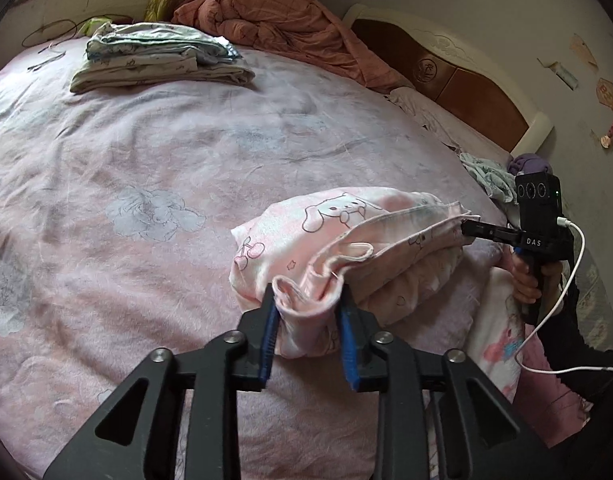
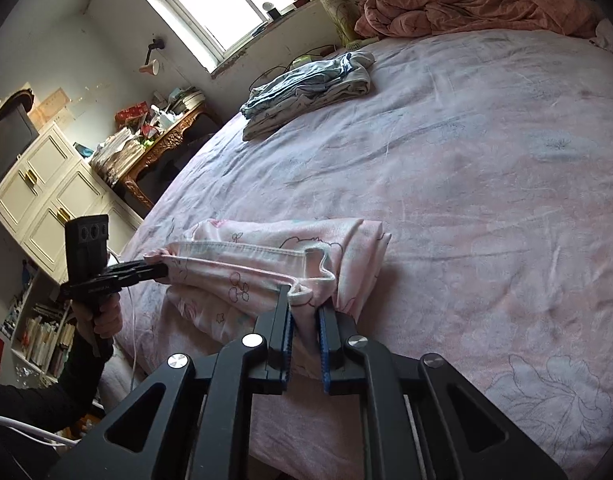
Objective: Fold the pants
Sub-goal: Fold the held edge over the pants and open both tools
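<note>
The pink pants (image 1: pixel 326 224) with a cartoon print lie folded into a thick bundle on the pink bedspread (image 1: pixel 146 160). In the left wrist view my left gripper (image 1: pixel 306 296) has a bunched edge of the pants filling the gap between its blue pads (image 1: pixel 269 332). The right gripper (image 1: pixel 464 226) meets the other end of the same hem. In the right wrist view my right gripper (image 2: pixel 304 300) pinches a fold of the pants (image 2: pixel 266 240) between narrow-set pads, and the left gripper (image 2: pixel 160 270) grips the far end. The hem runs fairly straight between them.
A stack of folded pale clothes (image 1: pixel 154 60) sits at the far side of the bed, a crumpled salmon quilt (image 1: pixel 274 20) behind it. The headboard (image 1: pixel 466 92) and loose garments (image 1: pixel 490 176) lie to the right. A cluttered desk (image 2: pixel 162 128) and white cabinet (image 2: pixel 46 188) stand beside the bed.
</note>
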A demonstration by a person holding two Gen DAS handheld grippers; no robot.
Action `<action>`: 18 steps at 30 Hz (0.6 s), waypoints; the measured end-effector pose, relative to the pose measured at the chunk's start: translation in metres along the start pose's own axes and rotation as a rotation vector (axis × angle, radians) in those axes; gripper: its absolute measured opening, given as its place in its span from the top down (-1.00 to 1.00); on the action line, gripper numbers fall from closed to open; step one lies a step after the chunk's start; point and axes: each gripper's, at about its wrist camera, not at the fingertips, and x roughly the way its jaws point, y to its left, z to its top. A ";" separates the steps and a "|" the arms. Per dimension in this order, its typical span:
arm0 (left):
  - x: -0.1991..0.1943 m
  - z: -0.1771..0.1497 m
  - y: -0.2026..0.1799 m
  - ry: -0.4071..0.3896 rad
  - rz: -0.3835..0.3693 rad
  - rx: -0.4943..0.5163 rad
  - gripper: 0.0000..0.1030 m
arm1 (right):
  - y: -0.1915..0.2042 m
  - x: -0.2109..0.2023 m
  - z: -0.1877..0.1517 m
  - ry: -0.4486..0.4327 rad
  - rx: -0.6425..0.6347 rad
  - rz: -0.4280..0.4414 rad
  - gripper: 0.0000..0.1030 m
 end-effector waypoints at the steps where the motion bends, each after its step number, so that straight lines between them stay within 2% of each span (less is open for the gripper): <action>1: -0.002 -0.001 0.000 -0.002 0.004 0.003 0.40 | 0.001 -0.002 -0.002 0.005 -0.010 -0.010 0.60; 5: -0.010 -0.007 0.001 -0.010 0.023 -0.012 0.22 | 0.002 -0.006 -0.009 0.020 -0.019 -0.040 0.34; 7: -0.016 -0.010 0.002 -0.022 0.028 -0.020 0.12 | 0.001 -0.011 -0.013 0.015 -0.005 -0.044 -0.01; 12: -0.036 -0.011 0.005 -0.069 0.038 -0.046 -0.04 | 0.005 -0.027 -0.018 -0.017 -0.007 -0.084 -0.02; 15: -0.044 0.001 0.000 -0.119 0.014 -0.042 -0.04 | 0.016 -0.040 -0.007 -0.091 -0.030 -0.100 -0.02; 18: -0.040 0.023 -0.010 -0.162 0.034 -0.034 0.02 | 0.032 -0.041 0.017 -0.159 -0.060 -0.199 -0.01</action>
